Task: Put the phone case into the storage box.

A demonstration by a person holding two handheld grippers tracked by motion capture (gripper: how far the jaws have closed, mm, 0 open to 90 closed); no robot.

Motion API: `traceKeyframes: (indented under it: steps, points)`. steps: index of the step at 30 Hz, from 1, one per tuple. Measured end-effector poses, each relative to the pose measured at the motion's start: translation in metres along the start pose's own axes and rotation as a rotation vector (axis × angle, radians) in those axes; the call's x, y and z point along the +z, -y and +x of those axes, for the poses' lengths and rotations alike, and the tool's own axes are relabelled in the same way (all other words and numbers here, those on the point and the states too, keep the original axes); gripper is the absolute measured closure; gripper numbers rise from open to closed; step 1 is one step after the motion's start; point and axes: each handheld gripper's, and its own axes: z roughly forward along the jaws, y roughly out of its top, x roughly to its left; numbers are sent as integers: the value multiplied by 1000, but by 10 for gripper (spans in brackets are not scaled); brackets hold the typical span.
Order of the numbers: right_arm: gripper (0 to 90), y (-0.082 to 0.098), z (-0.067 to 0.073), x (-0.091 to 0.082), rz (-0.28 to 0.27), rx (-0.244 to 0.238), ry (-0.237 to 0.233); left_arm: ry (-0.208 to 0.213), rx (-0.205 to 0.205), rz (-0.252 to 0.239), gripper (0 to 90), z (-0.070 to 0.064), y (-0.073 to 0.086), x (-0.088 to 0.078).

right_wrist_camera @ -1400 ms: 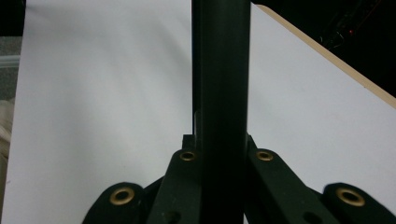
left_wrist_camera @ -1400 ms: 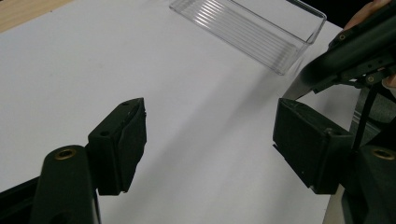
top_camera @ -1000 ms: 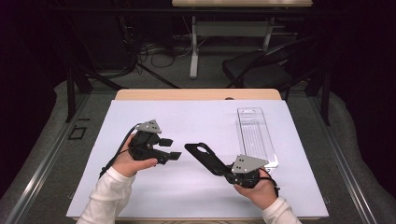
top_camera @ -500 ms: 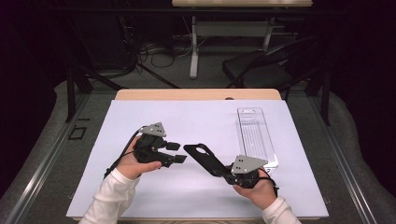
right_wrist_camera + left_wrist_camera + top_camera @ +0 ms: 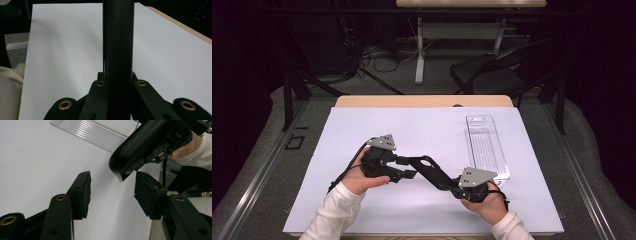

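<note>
Black, smooth plastic: a long flat shoehorn [image 5: 429, 169] with a hole near its rounded end is held off the white mat [image 5: 362, 125], near the front middle of the table. Its near end is clamped in the right gripper [image 5: 455, 189], whose jaws are closed tight on it; in the right gripper view the shoehorn [image 5: 118, 50] runs straight up between them. Its far, rounded end is pointed at the left gripper [image 5: 404, 168].

The left gripper is held wide open, with nothing in it. In the left gripper view the rounded tip [image 5: 130, 155] is seen just above and beyond the open jaws, nearer the right-hand one, not yet between them. Whether tip and jaw touch cannot be told.

A handover is judged to be in hand. Risks noted:
- The tip sits off-centre, so it could be caught by one pad's edge alone and twisted when the jaws close.
- The plastic looks slick and curved; a shallow bite could slip once the right gripper lets go, and the shoehorn would drop to the mat.
- A release made too early would have the same result.

A clear ribbed tray [image 5: 486, 147] lies on the mat beyond the right hand [image 5: 486, 202], apart from the shoehorn.
</note>
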Motion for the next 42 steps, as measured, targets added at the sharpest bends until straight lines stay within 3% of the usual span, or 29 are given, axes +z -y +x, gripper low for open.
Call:
traceKeyframes:
  steps: [10,28,42]
  points:
    - [876,0,1,1,-7,3,-18,16,0,-8,500,-2,-1,0]
    - [877,-2,5,7,-30,13,-78,46,52,-23,563,-8,-3,7]
    - [877,-2,6,8,-42,27,-100,65,59,-45,614,-9,-3,7]
